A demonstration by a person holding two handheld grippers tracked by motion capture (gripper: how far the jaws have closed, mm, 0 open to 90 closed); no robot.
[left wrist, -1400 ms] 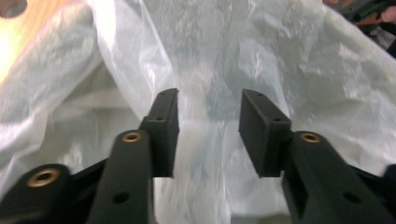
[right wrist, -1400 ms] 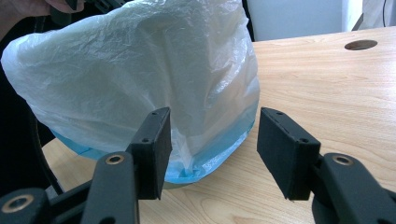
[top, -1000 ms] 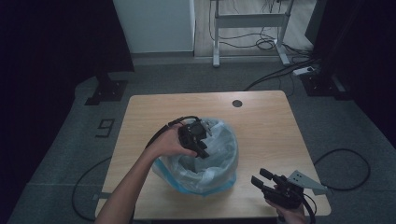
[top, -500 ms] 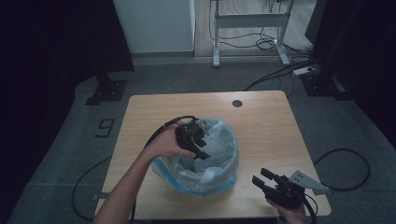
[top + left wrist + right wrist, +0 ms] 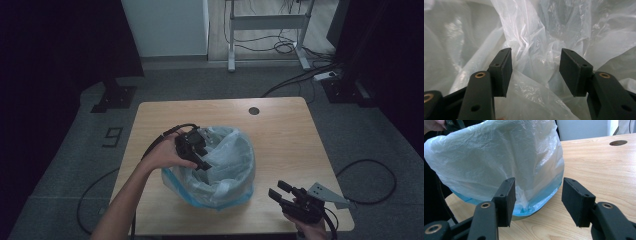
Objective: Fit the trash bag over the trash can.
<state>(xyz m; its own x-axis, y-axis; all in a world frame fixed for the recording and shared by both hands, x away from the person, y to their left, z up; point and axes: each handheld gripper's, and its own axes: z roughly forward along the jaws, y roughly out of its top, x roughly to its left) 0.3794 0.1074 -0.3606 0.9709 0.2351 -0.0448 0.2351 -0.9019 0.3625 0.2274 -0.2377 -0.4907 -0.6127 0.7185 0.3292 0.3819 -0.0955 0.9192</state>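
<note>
Two grippers frame one clear plastic bag [image 5: 220, 165], which lines a blue bin [image 5: 541, 202] at the wooden table's [image 5: 285, 135] middle. My left gripper [image 5: 200, 159] hangs over the bag's mouth; its jaws have just been opening, and crumpled film [image 5: 536, 57] lies between them without being pinched. My right gripper [image 5: 282, 192] waits well apart at the near right corner, jaws parted and empty, pointing at the bag's side. I judge the left nearer for regripping the rim. I cannot make out the bag's inside or the bin's lower wall.
</note>
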